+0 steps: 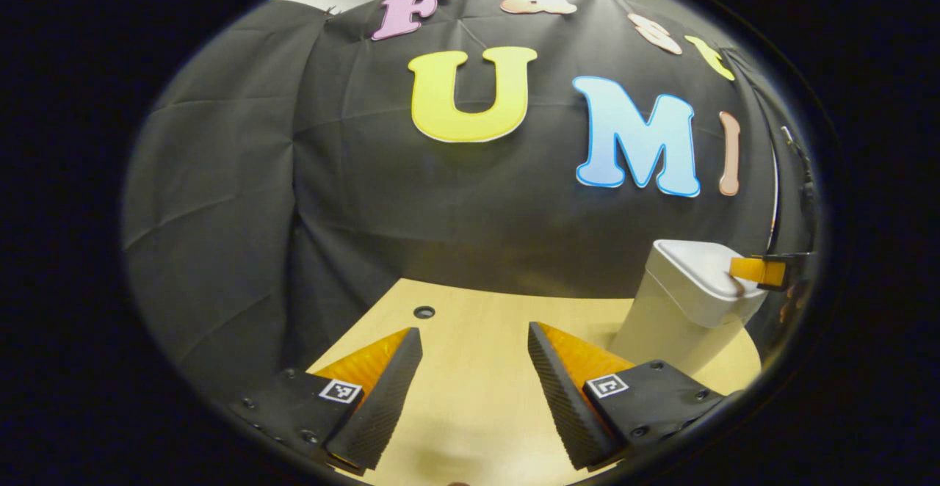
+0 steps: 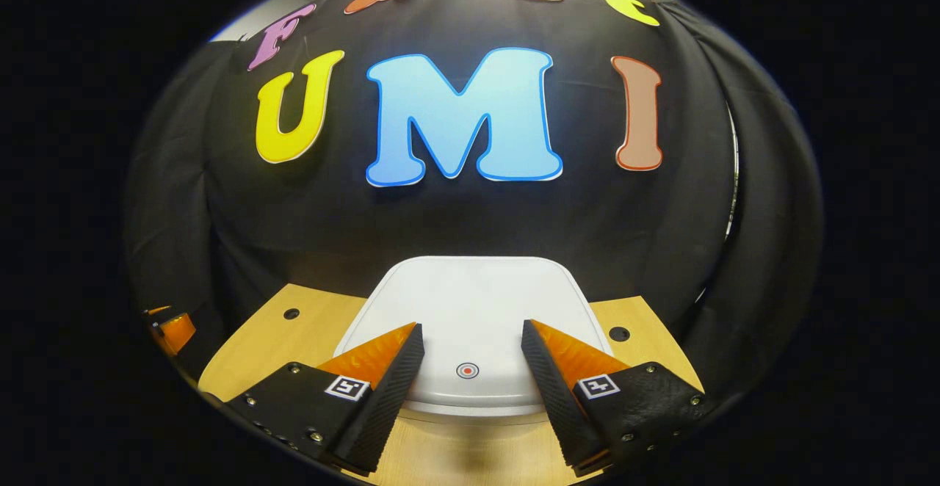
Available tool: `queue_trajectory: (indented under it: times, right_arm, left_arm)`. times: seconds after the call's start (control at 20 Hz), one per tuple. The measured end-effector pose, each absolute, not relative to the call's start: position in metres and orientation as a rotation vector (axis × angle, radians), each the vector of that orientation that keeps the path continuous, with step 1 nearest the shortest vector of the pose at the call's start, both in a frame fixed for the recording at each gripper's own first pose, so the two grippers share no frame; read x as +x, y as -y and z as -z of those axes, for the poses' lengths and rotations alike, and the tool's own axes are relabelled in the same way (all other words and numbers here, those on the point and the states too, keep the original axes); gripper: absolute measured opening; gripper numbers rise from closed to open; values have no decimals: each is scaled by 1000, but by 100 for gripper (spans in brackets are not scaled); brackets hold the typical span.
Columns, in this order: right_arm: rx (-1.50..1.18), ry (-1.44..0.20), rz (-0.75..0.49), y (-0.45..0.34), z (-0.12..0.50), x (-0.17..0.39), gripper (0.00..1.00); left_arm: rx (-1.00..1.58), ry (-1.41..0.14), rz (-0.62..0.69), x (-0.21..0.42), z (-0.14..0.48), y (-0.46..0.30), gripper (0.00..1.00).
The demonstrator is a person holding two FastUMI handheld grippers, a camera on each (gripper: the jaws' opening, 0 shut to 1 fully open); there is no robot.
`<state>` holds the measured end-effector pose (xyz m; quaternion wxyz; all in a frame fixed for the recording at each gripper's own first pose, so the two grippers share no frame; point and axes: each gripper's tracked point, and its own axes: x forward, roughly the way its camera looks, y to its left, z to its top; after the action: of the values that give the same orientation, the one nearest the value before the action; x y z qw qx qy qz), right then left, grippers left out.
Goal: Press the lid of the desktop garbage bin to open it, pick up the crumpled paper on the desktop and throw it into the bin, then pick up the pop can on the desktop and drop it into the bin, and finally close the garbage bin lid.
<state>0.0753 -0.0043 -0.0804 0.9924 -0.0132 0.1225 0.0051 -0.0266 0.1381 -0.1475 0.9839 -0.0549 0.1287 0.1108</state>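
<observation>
The white desktop bin [image 1: 683,310] stands at the right of the left gripper view, lid down. In the right gripper view its flat white lid [image 2: 474,310] lies straight ahead, with a small round red-ringed mark [image 2: 467,371] near its front edge. My right gripper [image 2: 470,343] hovers open just above that front edge, the mark between its fingers; its fingertip [image 1: 756,271] pokes in over the lid in the left gripper view. My left gripper [image 1: 474,346] is open over bare tabletop, left of the bin, holding nothing.
The light wooden table [image 1: 470,398] has small round holes [image 1: 424,312] near its back edge, two more [image 2: 619,334] beside the bin. Black cloth closes off the back and sides. The other gripper [image 2: 172,328] shows at the far left of the right gripper view.
</observation>
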Motion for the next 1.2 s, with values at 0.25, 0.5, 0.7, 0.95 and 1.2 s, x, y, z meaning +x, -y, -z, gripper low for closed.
queue_trajectory:
  times: [0.25, 0.5, 0.7, 0.95, 1.2]
  right_arm:
    - [-38, -226, 6, 3, 83, 76, 88]
    - [-29, -192, 2, 4, 84, 75, 88]
    - [-30, -172, 3, 8, 80, 83, 88]
    - [-18, -131, 3, 8, 83, 83, 89]
    - [-22, -114, 3, 8, 83, 83, 88]
  left_arm:
    - [-112, -266, -229, -29, 150, -141, 92]
    - [-112, -268, -234, -30, 151, -141, 99]
    - [-110, -269, -232, -32, 151, -140, 99]
    - [-104, -273, -240, -35, 152, -142, 96]
    - [-98, -275, -250, -39, 152, -144, 99]
